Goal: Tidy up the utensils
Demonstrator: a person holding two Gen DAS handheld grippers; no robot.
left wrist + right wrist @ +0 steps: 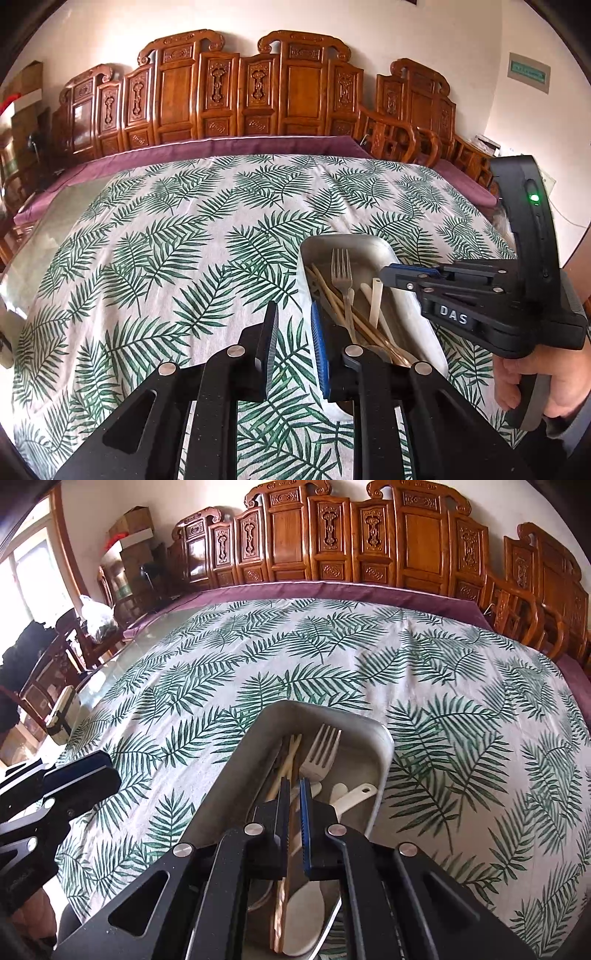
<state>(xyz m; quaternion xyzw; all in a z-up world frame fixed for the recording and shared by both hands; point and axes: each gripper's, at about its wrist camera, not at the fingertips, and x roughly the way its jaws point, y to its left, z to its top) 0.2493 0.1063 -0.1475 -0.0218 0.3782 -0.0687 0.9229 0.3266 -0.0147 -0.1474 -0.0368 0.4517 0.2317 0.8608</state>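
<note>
With our right tool (pixel 294 794) seemingly pinching a wooden chopstick (pixel 291 834) in the grey metal tray (pixel 229 775), lower centre, we should lift straight, left tool (pixel 293 321) spread.

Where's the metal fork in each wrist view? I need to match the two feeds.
Left wrist: the metal fork lies in the metal tray, right of centre, tines pointing away, just left of the right gripper.
Right wrist: the fork is at centre, tines pointing away, just beyond the right gripper.
Shared landmark: the tray on the leaf-print tablecloth.
</note>
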